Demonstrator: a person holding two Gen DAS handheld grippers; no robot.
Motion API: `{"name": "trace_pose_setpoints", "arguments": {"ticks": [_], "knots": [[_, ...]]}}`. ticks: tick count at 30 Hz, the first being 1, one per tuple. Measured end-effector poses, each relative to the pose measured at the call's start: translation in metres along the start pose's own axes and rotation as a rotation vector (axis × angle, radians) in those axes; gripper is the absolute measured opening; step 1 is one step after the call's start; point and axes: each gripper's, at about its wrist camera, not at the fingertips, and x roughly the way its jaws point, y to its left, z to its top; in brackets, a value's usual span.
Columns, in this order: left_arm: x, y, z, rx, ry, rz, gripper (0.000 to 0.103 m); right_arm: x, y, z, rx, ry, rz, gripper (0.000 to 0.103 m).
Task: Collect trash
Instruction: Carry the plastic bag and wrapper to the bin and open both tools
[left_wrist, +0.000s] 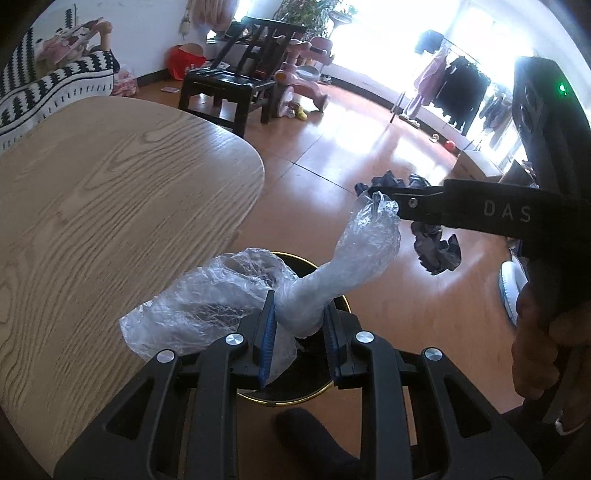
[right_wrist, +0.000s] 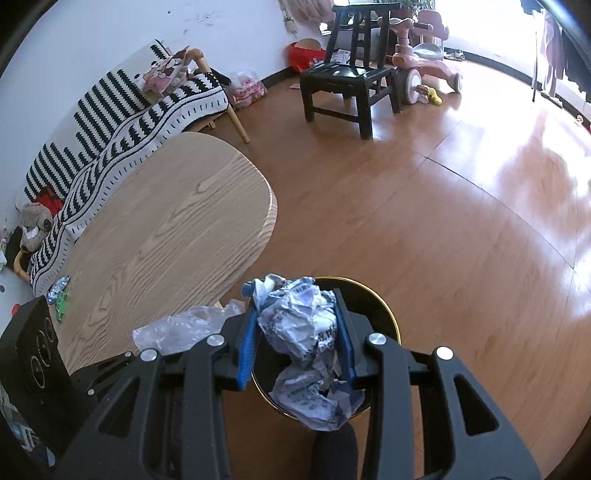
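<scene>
Left gripper (left_wrist: 300, 328) clamps a clear crinkled plastic bag (left_wrist: 221, 295); right gripper (right_wrist: 298, 338) clamps crumpled white-and-blue printed paper (right_wrist: 306, 325); both above the black gold-rimmed round bin (right_wrist: 384, 306).

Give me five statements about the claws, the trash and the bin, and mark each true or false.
1. The left claw grips a clear plastic bag. True.
2. The right claw is empty. False: it holds crumpled paper.
3. The bin stands on the table. False: it stands on the floor beside the table.
4. The bin is black with a gold rim. True.
5. Green wrappers lie on the table's far end. True.
</scene>
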Motion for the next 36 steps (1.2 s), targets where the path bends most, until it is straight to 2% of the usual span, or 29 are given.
{"name": "trace_pose_setpoints", "arguments": {"ticks": [15,17,19,21,22,25,28,31,36], "knots": [[0.011,0.007,0.0,-0.024,0.029,-0.026,0.024,0.007,0.004,0.004,0.008,0.014,0.0,0.038],[0.01,0.008,0.0,-0.037,0.03,-0.028,0.033,0.006,0.003,0.004,0.013,0.011,-0.006,0.039],[0.008,0.009,0.001,-0.052,0.021,-0.031,0.048,0.004,0.003,0.004,0.014,0.005,-0.008,0.042],[0.006,0.008,0.002,-0.053,0.014,-0.032,0.053,0.003,0.003,0.004,0.014,0.001,-0.009,0.045],[0.006,0.008,0.002,-0.052,0.012,-0.032,0.06,0.002,0.003,0.004,0.014,-0.001,-0.007,0.048],[0.004,0.007,0.003,-0.053,-0.003,-0.031,0.07,0.001,0.003,0.005,0.018,-0.01,-0.003,0.061],[0.0,0.008,0.004,-0.063,-0.022,-0.041,0.079,-0.001,0.005,0.007,0.01,-0.022,0.006,0.062],[-0.001,0.007,0.004,-0.063,-0.025,-0.063,0.081,-0.004,0.007,0.008,0.007,-0.037,-0.004,0.063],[0.003,0.0,0.001,-0.039,-0.018,-0.029,0.091,-0.013,0.0,0.01,0.037,-0.07,-0.004,0.066]]}}
